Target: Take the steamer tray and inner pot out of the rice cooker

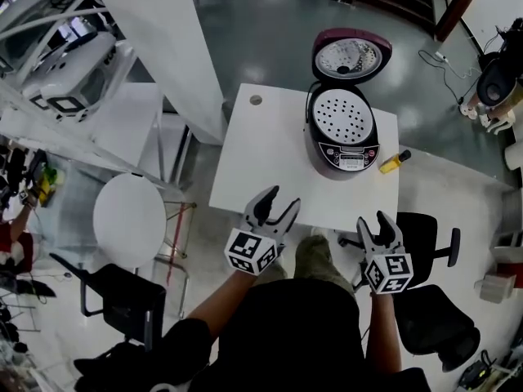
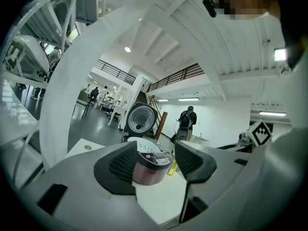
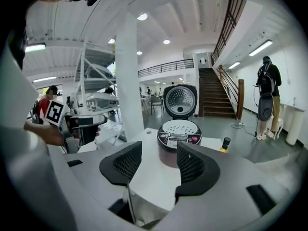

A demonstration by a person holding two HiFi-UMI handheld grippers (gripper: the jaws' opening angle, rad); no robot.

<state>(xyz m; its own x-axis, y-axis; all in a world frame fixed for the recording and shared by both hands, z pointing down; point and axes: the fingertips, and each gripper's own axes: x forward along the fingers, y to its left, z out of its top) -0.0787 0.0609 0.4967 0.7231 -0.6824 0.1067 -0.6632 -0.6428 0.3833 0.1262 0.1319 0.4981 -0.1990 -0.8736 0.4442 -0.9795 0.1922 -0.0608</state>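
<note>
**Both grippers empty at the near edge; cooker not yet touched**

Your left gripper (image 1: pixel 278 201) and right gripper (image 1: pixel 374 221) hung over the near edge of the desk (image 1: pixel 270 170). Each had its jaws wide apart with nothing between them.

The rice cooker (image 1: pixel 343 141) stood toward the far side of the desk, well apart from both grippers, with its lid (image 1: pixel 350 58) raised behind it. The steamer tray (image 1: pixel 341 111), white and perforated, sat in the cooker's mouth. The inner pot did not show; it was presumably under the tray.

Risks, as judged from there:
- The tray's rim looked thin and sat close inside the cooker's mouth. A shallow pinch could have slipped, tipping the tray back in or dropping it on the desk.
- Nothing braced the cooker. A forward push on approach could have slid it toward the far edge.
- A lift carried too far back could have struck the raised lid and brought it down on your gripper.
- A yellow bottle (image 1: pixel 394 162) lay just beside the cooker's right, near the desk edge. A wide sweep of the right gripper could have knocked it off.
- A one-sided grip on the pot's wall would likely have tilted the pot.
</note>
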